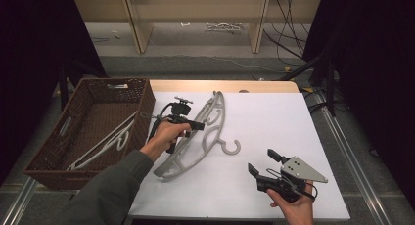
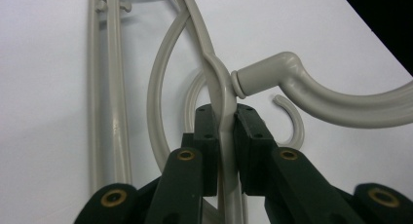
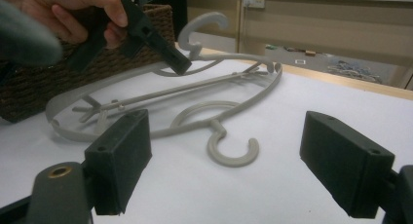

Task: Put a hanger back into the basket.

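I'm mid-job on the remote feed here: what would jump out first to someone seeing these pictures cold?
First, the left gripper, clamped on a grey plastic hanger near its hook, mid-table, with a second hanger lying flat under it. Next, the brown wicker basket at the table's left edge, with a white hanger inside. The right gripper rests near the front right, jaws wide open.

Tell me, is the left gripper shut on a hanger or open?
Shut: the left gripper pads press both sides of the grey hanger beside its hook.
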A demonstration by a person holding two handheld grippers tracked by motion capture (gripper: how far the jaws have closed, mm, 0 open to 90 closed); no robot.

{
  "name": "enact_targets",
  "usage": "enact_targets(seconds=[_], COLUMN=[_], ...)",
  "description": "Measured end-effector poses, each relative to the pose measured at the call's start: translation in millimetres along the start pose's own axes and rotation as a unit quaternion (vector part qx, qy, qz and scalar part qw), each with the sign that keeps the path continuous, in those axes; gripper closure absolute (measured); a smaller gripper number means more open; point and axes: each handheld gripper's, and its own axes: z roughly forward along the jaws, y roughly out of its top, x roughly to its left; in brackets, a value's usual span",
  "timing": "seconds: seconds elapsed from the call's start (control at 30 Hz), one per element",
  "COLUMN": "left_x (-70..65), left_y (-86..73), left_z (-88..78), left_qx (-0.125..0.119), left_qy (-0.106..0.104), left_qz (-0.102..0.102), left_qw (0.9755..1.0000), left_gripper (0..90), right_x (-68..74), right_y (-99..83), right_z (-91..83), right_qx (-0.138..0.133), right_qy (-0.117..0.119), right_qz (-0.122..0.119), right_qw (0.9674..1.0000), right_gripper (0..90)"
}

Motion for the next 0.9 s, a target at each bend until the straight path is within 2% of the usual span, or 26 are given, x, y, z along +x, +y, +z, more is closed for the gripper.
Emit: enact_targets(seconds=[0.1, 0.17, 0.23, 0.33, 0.53, 0.9], left_x=[2.9, 4.2, 3.5, 2.0, -0.2, -20.8], left_y=[0.7, 1.0, 1.6, 2.0, 1.2, 1.8], left_z=[-6.2, -11.4, -14.9, -20.8, -33.6, -55.2], left_qx=[-0.006, -0.010, -0.018, -0.023, -0.042, -0.063], left_qy=[0.001, 0.006, 0.005, 0.006, -0.008, -0.041], left_qz=[-0.006, -0.004, -0.012, -0.005, -0.008, 0.015], left_qw=[1.0000, 0.9999, 0.9997, 0.9997, 0.9990, 0.9971], left_gripper=[80.8, 80.9, 81.0, 80.9, 81.0, 81.0], right_x=[-0.3, -0.1, -0.1, 0.0, -0.1, 0.7], right_y=[-0.2, 0.0, 0.1, 0.1, 0.1, 0.0], right_z=[-0.3, -0.6, -0.2, -0.2, 0.2, 0.6], right_qx=[0.006, 0.005, 0.005, 0.004, 0.006, 0.007], right_qy=[-0.004, -0.004, -0.004, -0.004, -0.005, -0.005], right_qz=[-0.005, 0.000, -0.003, -0.002, -0.005, -0.006], right_qw=[1.0000, 1.0000, 1.0000, 1.0000, 1.0000, 0.9999], right_gripper=[20.0, 19.9, 20.0, 19.9, 19.9, 19.9])
